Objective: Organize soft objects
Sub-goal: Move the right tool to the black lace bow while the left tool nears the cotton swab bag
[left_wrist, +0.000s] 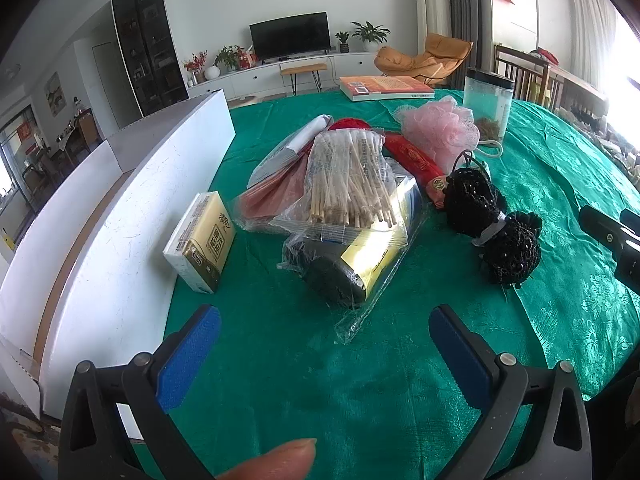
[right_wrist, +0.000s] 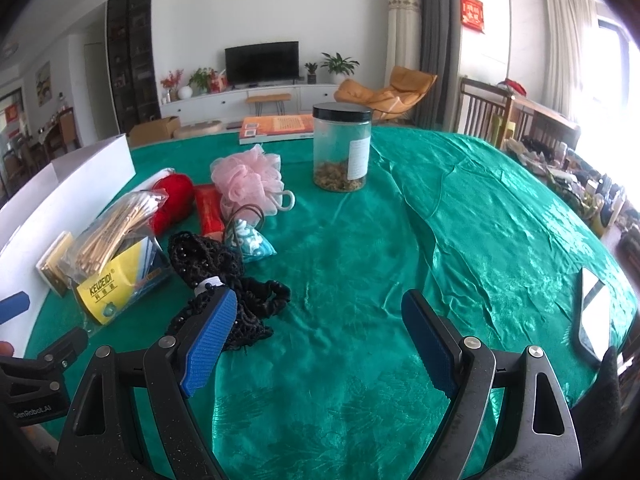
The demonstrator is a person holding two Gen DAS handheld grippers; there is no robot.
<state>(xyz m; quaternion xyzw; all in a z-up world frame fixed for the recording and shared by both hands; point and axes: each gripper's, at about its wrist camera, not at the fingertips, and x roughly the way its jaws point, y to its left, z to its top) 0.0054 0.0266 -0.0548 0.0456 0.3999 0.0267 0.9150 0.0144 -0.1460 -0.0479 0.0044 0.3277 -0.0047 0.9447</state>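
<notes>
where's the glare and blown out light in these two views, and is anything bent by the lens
Left wrist view: glare washes out the yellow package in its clear wrap, and the window at the right edge is blown out. Right wrist view: the right-side window is overexposed, and the flat reflective object glares white. Both views: fisheye bends the white box edge and darkens the corners.

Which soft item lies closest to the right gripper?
The black mesh hair net, right beside the right gripper's left pad; the pink bath pouf and red yarn sit farther back.
</notes>
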